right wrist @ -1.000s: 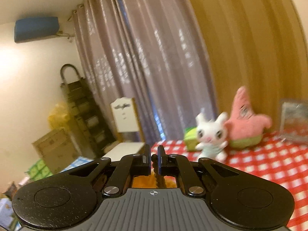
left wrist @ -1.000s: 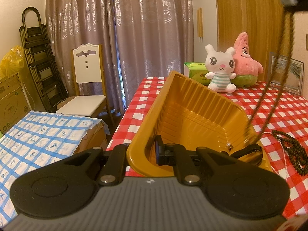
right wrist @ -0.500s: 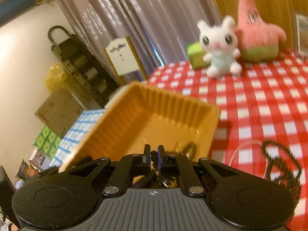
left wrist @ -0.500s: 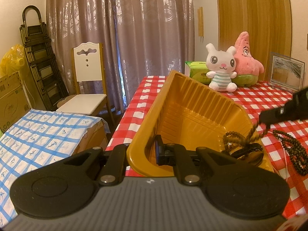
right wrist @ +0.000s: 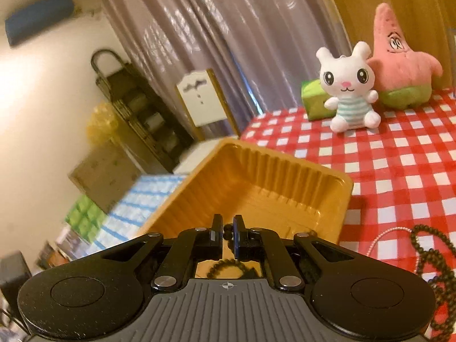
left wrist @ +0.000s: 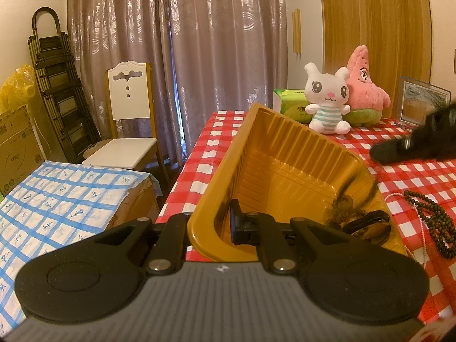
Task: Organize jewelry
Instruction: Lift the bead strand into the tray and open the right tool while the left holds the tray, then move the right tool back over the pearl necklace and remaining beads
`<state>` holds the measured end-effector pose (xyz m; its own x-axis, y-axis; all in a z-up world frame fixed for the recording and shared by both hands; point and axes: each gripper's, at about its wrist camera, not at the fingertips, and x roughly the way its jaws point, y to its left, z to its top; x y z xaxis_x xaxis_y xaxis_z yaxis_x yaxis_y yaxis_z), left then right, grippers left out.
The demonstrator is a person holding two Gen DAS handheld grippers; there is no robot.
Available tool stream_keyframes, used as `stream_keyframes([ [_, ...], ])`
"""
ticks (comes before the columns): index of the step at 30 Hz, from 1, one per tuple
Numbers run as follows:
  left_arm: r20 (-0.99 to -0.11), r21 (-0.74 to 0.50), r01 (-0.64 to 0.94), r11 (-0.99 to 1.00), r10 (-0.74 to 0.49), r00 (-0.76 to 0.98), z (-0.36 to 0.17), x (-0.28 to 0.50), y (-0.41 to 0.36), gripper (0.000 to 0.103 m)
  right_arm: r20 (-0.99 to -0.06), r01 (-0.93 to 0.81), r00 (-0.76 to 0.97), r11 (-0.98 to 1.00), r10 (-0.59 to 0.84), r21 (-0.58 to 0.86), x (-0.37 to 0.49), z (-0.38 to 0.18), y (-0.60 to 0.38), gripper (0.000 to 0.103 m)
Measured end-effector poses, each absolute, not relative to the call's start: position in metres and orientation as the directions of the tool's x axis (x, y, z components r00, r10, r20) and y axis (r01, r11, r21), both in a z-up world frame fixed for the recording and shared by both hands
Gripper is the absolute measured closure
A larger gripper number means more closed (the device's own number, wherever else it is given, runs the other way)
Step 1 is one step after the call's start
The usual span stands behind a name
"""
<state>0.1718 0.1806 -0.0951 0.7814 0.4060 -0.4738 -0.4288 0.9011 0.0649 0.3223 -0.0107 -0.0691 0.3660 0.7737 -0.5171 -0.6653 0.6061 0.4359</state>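
My left gripper (left wrist: 212, 222) is shut on the near rim of an orange plastic tray (left wrist: 287, 171) and holds it tilted. A dark bead necklace (left wrist: 346, 211) lies heaped in the tray's right corner beside a black object (left wrist: 367, 222). My right gripper (right wrist: 227, 233) hovers over the tray (right wrist: 256, 176), its jaws slightly parted with a few beads (right wrist: 226, 229) between them. It shows blurred in the left wrist view (left wrist: 413, 142). More dark beads (left wrist: 436, 222) and a thin pink chain (left wrist: 419, 216) lie on the red checked tablecloth.
A white bunny plush (left wrist: 327, 99), a pink starfish plush (left wrist: 364, 88), a green tissue pack (left wrist: 290, 102) and a picture frame (left wrist: 421, 102) stand at the table's back. A white chair (left wrist: 128, 131) and a blue checked surface (left wrist: 57, 199) are left of the table.
My right gripper came down from high above with the hanging bead necklace, lowered it into the tray, and its jaws have parted slightly. The left gripper and tray stayed still.
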Motion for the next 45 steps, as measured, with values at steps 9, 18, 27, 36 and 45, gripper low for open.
stream_keyframes([
  [9,-0.477,0.064,-0.428,0.901,0.404,0.78,-0.099,0.173,0.181,0.093,-0.572,-0.633,0.384,0.658,0.725,0.409,0.316,-0.081,-0.017,0.052],
  [18,-0.477,0.065,-0.428,0.901,0.405,0.78,-0.099,0.173,0.182,0.093,-0.614,-0.593,0.427,0.719,0.663,0.364,0.304,-0.09,-0.051,0.052],
  [27,-0.477,0.066,-0.428,0.901,0.405,0.78,-0.099,0.173,0.182,0.092,-0.701,-0.482,0.498,0.835,0.511,0.266,0.291,-0.119,-0.119,0.052],
  [36,-0.477,0.067,-0.428,0.901,0.406,0.78,-0.1,0.172,0.183,0.092,-0.742,-0.421,0.516,0.881,0.429,0.216,0.294,-0.133,-0.156,0.052],
  [45,-0.477,0.073,-0.429,0.9,0.41,0.778,-0.101,0.172,0.185,0.092,-0.735,-0.485,0.491,0.848,0.468,0.215,0.306,-0.142,-0.125,0.069],
])
